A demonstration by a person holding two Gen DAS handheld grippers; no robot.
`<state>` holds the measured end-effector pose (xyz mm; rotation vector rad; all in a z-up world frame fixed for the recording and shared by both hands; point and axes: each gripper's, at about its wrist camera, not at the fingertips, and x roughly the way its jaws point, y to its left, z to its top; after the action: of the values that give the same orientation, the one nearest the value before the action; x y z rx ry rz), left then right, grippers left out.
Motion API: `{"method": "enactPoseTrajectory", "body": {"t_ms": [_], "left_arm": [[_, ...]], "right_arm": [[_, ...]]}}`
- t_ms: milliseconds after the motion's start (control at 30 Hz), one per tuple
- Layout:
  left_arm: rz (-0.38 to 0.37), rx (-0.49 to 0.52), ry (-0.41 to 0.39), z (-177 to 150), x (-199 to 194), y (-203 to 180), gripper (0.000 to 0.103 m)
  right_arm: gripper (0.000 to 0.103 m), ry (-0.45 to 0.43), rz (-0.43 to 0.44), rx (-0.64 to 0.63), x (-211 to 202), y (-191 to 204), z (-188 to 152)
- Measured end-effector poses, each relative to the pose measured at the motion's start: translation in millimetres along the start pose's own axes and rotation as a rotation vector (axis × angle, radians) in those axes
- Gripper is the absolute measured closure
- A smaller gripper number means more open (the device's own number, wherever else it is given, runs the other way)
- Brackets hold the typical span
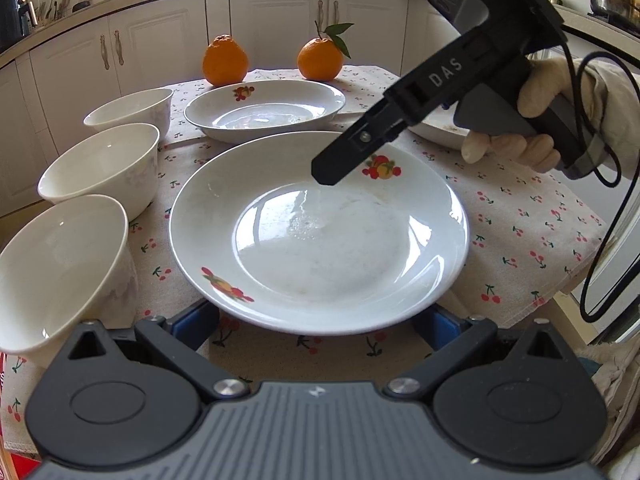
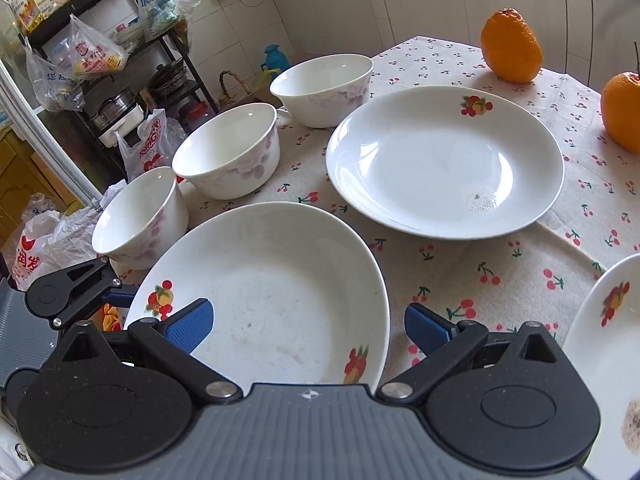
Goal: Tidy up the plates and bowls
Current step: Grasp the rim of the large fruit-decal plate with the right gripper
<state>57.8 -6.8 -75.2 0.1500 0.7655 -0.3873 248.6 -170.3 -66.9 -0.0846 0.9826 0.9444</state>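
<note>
Near plate (image 1: 320, 240) is sitting mid-table on the cherry cloth (image 1: 520, 232), ready for stacking. Left gripper (image 1: 316, 326), jaws released, is straddling its near rim; right gripper (image 2: 306, 326), equally unclenched, is hovering above.

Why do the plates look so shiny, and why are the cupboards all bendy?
Left wrist view: bright light glares off the near plate, and the fisheye lens curves the cupboards. Right wrist view: white glare patches sit on the far plate; the corners go black from the round lens.

White kitchen cabinets (image 1: 276, 20) behind cherry-print tablecloth (image 1: 520, 216).
</note>
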Motion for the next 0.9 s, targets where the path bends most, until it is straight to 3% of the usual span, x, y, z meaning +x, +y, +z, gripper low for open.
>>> {"method": "enactPoseTrajectory", "body": {"t_ms": [433, 900], "left_arm": [[-0.015, -0.003, -0.01, 0.0, 0.6, 1.8, 0.003], [-0.016, 0.014, -0.001, 2.0, 0.1, 0.9, 0.004]], "right_arm": [[0.008, 0.012, 0.122, 0.023, 9.7, -8.3, 10.8], [0.007, 0.016, 0.115, 0.006, 3.7, -2.6, 11.3]]}}
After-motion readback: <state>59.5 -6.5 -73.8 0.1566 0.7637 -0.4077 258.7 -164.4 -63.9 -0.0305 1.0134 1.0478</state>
